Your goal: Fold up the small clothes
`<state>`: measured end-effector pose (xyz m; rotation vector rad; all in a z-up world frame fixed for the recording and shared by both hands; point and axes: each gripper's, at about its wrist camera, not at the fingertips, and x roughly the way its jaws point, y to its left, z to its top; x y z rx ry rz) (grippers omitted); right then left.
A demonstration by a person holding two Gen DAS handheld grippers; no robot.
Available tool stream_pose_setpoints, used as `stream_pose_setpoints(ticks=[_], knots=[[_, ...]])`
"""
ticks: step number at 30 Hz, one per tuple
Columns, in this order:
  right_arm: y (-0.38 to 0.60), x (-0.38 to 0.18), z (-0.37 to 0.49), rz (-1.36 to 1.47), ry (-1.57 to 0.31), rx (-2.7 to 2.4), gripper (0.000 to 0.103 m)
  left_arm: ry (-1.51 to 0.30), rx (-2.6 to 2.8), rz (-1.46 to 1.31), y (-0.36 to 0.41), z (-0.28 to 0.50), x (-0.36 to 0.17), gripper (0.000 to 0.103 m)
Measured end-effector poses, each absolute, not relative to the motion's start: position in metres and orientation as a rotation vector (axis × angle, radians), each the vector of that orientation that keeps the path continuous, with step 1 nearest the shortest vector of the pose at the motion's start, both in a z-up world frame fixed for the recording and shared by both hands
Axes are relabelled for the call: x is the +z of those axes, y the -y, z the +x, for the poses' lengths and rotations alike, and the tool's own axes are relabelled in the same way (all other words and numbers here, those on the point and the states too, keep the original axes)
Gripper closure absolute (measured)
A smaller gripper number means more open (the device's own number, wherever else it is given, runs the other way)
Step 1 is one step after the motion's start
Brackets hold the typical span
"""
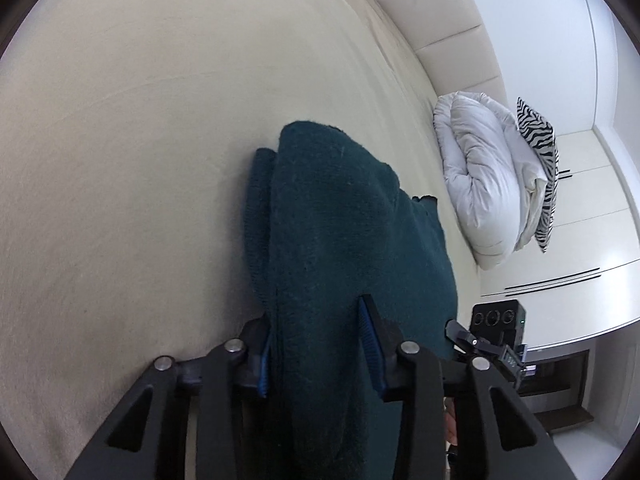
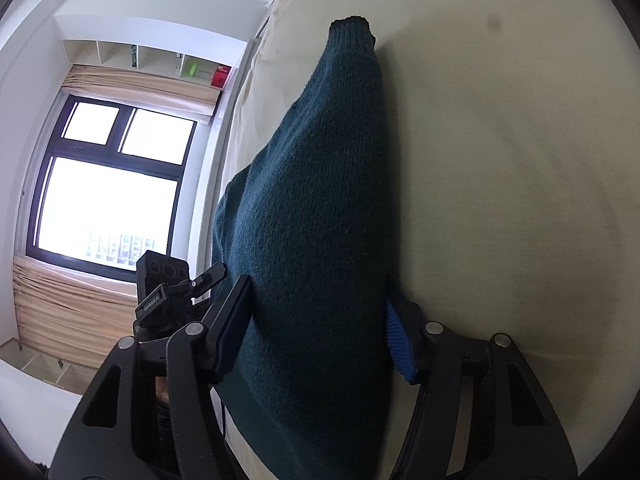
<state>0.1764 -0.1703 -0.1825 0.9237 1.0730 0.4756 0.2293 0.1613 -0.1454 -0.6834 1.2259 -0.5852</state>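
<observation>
Teal knitted garment (image 1: 352, 240) is draping over a cream bed sheet (image 1: 140, 140), bunched between the left gripper (image 1: 316, 344) and right gripper (image 2: 320, 328), both clamping it; thick bundled knit is risking slipping free mid-fold

The sweater (image 1: 344, 240) is lying on the bed (image 1: 140, 140), running from between the left gripper's (image 1: 316, 344) fingers toward twelve o'clock, with the folded duvet (image 1: 476, 184) sitting at two o'clock beside it and the pillow (image 1: 540, 168) leaning just behind that duvet.
</observation>
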Motion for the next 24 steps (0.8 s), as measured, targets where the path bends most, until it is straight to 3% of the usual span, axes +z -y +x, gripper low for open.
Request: stream_pose_setpoints(ticks=[3,7,17,24], knots=[[0.18,-0.175,0.153,0.907,-1.062,0.455,0.054,-1.217,-0.567,-0.656,-0.156,0.225,-0.139,0.077],[0.18,-0.155,0.138,0.883,-1.02,0.448,0.061,-1.195,-0.585,-0.631,-0.149,0.209,-0.12,0.079],[0.209,-0.105,0.044,0.85,-0.978,0.473,0.062,-1.181,-0.714,-0.568,-0.102,0.128,-0.075,0.079],[0.237,-0.122,-0.035,0.913,-0.984,0.431,0.062,-1.276,-0.74,-0.549,-0.074,0.079,-0.096,0.079]])
